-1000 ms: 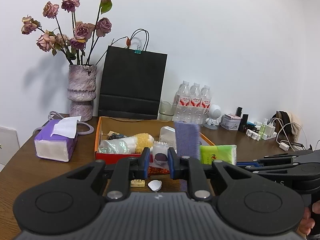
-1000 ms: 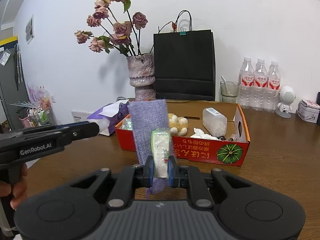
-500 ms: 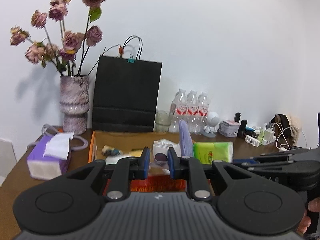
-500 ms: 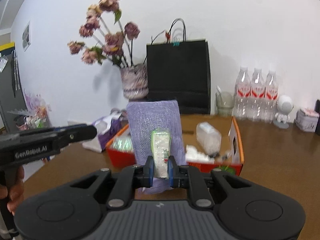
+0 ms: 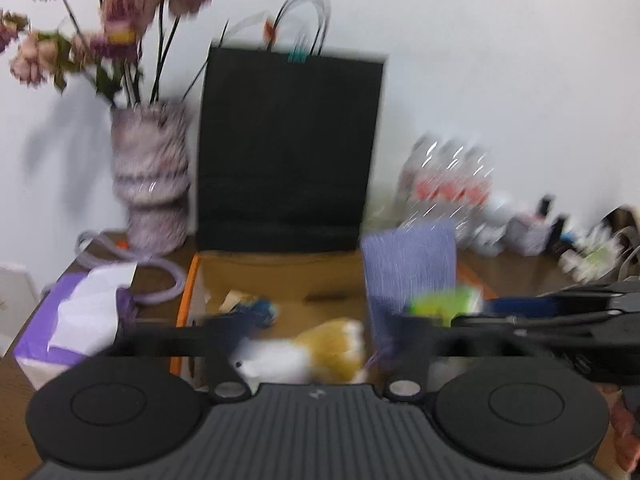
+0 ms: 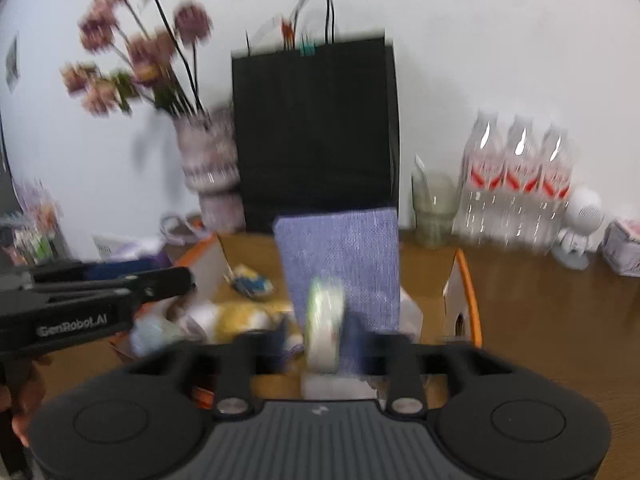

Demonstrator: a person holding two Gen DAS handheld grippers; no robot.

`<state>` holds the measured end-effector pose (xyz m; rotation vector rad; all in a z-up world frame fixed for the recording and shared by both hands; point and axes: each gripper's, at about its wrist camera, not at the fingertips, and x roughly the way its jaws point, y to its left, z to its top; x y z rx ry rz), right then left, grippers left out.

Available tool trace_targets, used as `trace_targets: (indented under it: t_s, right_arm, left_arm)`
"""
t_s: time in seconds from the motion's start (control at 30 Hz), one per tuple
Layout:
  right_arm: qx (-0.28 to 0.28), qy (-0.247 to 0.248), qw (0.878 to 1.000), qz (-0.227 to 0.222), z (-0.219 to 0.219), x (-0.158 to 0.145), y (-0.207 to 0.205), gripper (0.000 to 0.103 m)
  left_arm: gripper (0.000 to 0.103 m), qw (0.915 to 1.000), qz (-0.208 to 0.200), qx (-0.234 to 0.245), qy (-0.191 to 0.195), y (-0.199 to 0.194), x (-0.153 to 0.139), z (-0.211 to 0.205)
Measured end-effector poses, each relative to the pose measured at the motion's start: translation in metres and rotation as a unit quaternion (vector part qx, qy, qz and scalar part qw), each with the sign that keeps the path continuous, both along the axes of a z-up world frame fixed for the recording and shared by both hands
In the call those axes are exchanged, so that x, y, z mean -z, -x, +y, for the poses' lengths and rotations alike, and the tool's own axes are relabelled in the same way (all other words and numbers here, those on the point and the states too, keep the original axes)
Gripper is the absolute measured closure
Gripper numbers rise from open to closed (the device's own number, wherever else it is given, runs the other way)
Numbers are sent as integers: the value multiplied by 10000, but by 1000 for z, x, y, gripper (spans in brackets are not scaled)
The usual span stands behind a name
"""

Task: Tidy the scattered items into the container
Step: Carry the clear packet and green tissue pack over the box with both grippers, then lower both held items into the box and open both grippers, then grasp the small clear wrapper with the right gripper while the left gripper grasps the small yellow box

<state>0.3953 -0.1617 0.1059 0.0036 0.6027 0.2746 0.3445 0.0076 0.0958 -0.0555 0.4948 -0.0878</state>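
Observation:
Both views are motion-blurred. The orange-rimmed cardboard box (image 5: 188,288) holds a yellow-white plush (image 5: 320,348) and other small items; it also shows in the right wrist view (image 6: 466,280). My left gripper (image 5: 316,336) is over the box with its fingers spread wide and nothing between them. My right gripper (image 6: 320,340) is over the box too, fingers spread, with the green tissue pack (image 6: 324,320) and the purple cloth (image 6: 344,264) still between them. From the left wrist view the cloth (image 5: 408,268) and pack (image 5: 444,304) hang at the box's right side.
A black paper bag (image 5: 288,152) and a vase of dried roses (image 5: 150,176) stand behind the box. A purple tissue box (image 5: 68,320) is at left. Water bottles (image 6: 516,184), a glass (image 6: 434,208) and small gadgets (image 6: 576,224) line the right back.
Both grippers have moved forward over the box. The left gripper's fingers have spread and the small dark item is gone from them. The right gripper's fingers have spread around the tissue pack and cloth.

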Motion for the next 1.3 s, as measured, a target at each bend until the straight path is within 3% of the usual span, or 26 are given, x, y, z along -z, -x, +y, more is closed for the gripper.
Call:
trace_targets:
  t_s: [0.07,0.37,0.63,0.97,1.3]
  right_arm:
    - [345,339,9988,16,1,12,-7,0]
    - [244,201,9994,129,-9,28,-9,0]
    - [244,199,9995,91,-10,23,7,0]
    - [307,310,9990,130,-18,24,56,0]
    - [430,436,9970,484,-20,61,124,0]
  left_arm:
    - [0,9992,20,-326,-215,-6,8,1]
    - [0,9993,224,-254,-142,-9,25,10]
    - [0,9992,231,-289,-160,6,18,12]
    - [0,9991,140,-356,-168,55,7,19]
    - [0,9990,323,-306,-90,121,29,24]
